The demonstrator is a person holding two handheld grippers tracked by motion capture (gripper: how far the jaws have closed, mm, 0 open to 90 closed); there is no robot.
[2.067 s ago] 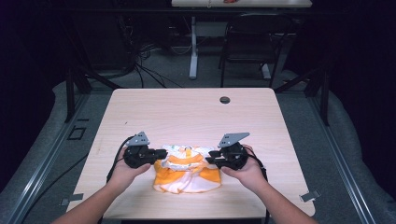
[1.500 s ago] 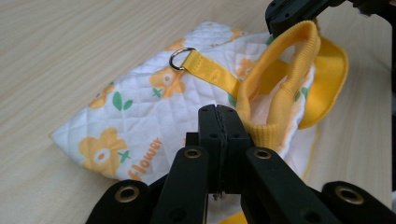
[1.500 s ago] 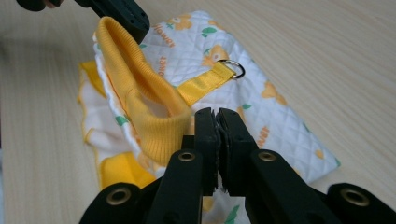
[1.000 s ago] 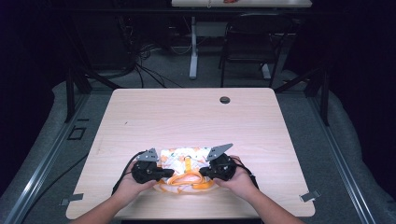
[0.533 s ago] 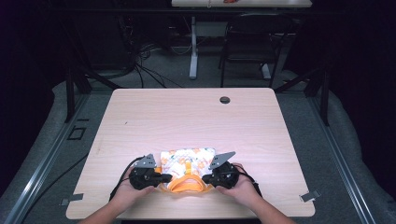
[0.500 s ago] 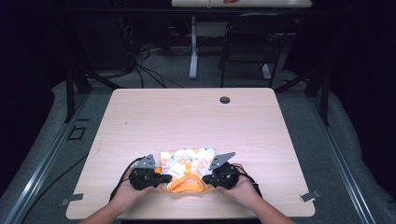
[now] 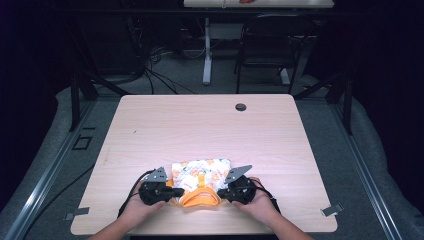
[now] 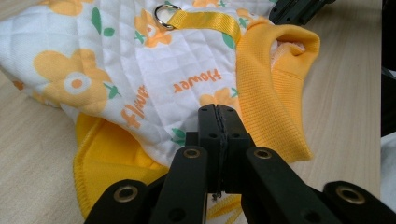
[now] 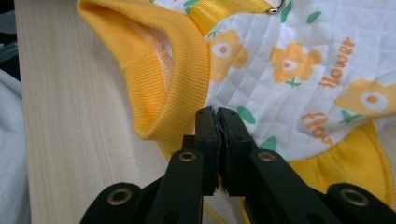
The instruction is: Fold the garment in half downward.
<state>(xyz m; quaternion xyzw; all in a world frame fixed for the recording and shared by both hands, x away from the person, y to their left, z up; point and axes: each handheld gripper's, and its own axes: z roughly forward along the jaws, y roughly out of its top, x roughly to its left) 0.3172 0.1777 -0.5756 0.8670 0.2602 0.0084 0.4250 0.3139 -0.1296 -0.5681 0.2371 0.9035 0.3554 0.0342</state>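
The wooden table [image 7: 150, 125] is carrying a small quilted pet garment [image 7: 200, 177], white with orange flowers and yellow ribbed trim, which is lying near the front edge, close to the person. The person is working on it from both sides: the left gripper [image 7: 167, 192] is pinching the fabric at the garment's left side, and the right gripper [image 7: 226, 192] is pinching it at the right side. In the left gripper view the 2 black jaws are standing pressed together on the cloth just below the printed word, beside the yellow collar [image 8: 275, 88]. In the right gripper view the jaws are likewise clamped, biting the fabric where the ribbed collar [image 9: 173, 70] is meeting the quilted panel. A yellow strap [image 8: 205, 19] with a metal ring [image 8: 166, 13] is lying across the back.

Judging by this, the step in hand is folding or repositioning the garment with a 2-sided grip. The next move is probably calling for both hands travelling together, keeping even tension so the cloth is not slipping out or bunching
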